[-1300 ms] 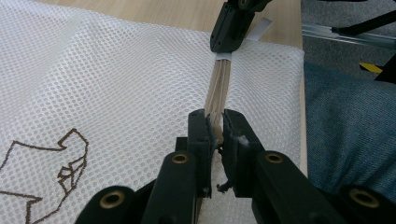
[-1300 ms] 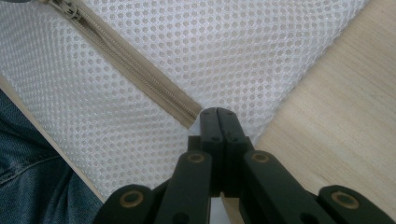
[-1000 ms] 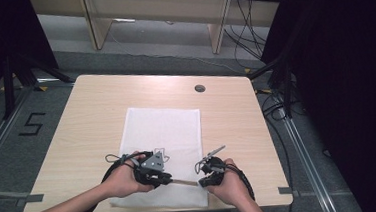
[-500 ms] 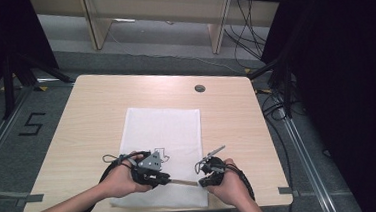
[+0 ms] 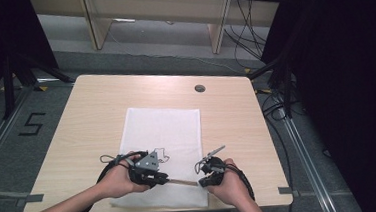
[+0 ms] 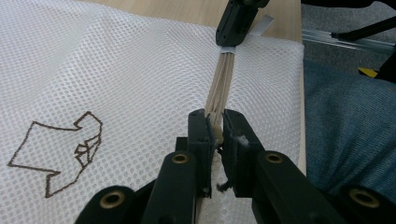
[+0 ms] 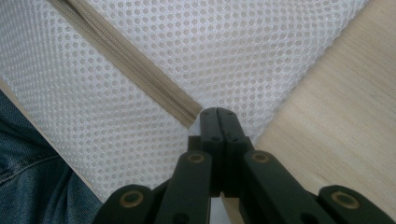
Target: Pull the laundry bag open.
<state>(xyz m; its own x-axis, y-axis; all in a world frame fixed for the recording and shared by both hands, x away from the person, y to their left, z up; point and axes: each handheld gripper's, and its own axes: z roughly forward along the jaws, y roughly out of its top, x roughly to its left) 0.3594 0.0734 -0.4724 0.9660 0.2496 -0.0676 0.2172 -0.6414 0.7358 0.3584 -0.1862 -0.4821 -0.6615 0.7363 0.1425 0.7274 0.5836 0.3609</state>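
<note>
A white mesh bag point(image 5: 160, 133) lies flat on the wooden table point(image 5: 237, 117), with a beige zipper point(image 5: 183, 182) along its near edge. My left gripper point(image 5: 165, 178) is shut on the zipper point(image 6: 219, 88), which is pinched between its pads and stretched taut. The right gripper point(image 5: 201, 181) faces it a short way along the same edge and is shut on the zipper's other end point(image 7: 182, 109), at the bag's corner. In the left gripper view the right gripper point(image 6: 233, 28) shows farther off. A brown outline logo point(image 6: 60, 154) is printed on the mesh.
A round cable hole point(image 5: 200, 88) sits near the table's far edge. The person's blue-trousered lap point(image 6: 345, 130) is just past the near edge. Desks and cables stand beyond the table, and dark curtains to the right.
</note>
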